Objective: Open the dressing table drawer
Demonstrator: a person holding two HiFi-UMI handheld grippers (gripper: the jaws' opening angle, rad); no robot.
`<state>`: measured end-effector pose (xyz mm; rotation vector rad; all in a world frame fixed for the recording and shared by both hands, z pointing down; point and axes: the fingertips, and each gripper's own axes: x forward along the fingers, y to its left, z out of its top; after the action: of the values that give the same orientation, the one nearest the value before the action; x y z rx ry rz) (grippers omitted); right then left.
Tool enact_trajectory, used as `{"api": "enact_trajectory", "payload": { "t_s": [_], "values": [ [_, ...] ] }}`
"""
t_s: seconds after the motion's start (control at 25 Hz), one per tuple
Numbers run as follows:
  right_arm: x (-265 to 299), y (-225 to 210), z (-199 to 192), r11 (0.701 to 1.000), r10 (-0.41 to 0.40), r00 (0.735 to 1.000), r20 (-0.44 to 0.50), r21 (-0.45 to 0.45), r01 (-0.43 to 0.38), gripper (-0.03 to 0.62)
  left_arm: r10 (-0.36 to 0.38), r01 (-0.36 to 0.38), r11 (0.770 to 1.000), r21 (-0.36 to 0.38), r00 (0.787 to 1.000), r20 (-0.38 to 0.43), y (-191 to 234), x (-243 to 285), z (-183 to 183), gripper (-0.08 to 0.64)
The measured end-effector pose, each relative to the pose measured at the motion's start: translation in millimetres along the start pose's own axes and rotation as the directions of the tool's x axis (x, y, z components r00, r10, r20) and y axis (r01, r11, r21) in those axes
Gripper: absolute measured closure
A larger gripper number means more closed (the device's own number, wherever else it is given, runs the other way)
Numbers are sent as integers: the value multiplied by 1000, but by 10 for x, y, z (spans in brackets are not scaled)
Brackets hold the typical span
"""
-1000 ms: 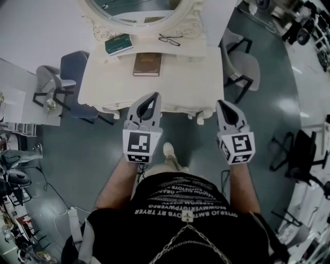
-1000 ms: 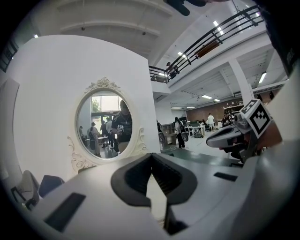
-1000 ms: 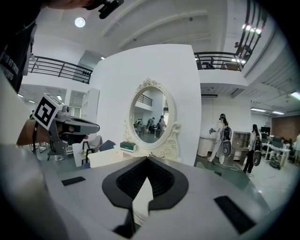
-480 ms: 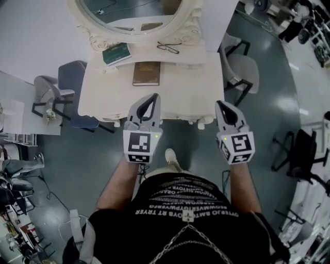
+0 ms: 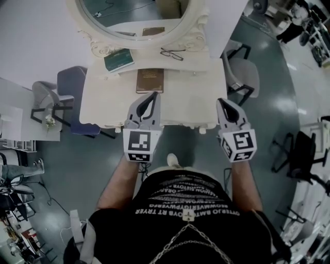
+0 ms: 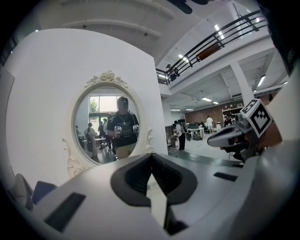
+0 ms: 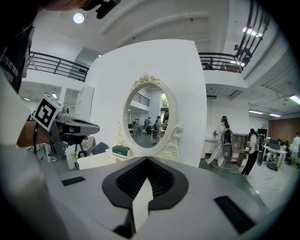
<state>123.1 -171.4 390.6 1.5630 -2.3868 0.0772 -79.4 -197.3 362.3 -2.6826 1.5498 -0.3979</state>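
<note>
The cream dressing table (image 5: 108,100) stands ahead of me, with its oval mirror (image 5: 135,15) at the back. The table's front edge hides the drawer front in the head view. My left gripper (image 5: 152,97) is shut and empty, its tip over the table's front part near a brown book (image 5: 149,80). To the right, my right gripper (image 5: 223,103) is also shut and empty, over the table's right front corner. The left gripper view shows closed jaws (image 6: 151,157) pointing at the mirror (image 6: 110,124). In the right gripper view the jaws (image 7: 147,161) meet in front of the mirror (image 7: 150,119).
A green book (image 5: 118,60) and a pair of glasses (image 5: 171,53) lie at the back of the tabletop. Grey (image 5: 45,100) and blue (image 5: 72,82) chairs stand to the left, a grey chair (image 5: 242,67) to the right and a black chair (image 5: 303,154) further right. People stand in the hall behind.
The dressing table has drawn nearer, sliding down in the head view. Both grippers, earlier short of its front edge, now reach over it. Both stay shut.
</note>
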Motion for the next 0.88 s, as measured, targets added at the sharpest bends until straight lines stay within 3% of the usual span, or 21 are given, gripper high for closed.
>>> {"api": "enact_trajectory", "payload": {
  "t_s": [0.32, 0.88],
  "values": [
    [212, 87, -5, 1000, -3, 1000, -16, 5, 3, 591, -5, 5, 1000, -8, 1000, 1, 210, 41, -58, 555],
    [658, -159, -276, 1000, 5, 996, -92, 27, -3, 591, 30, -32, 999, -41, 998, -49, 401, 340, -273, 555]
  ]
}}
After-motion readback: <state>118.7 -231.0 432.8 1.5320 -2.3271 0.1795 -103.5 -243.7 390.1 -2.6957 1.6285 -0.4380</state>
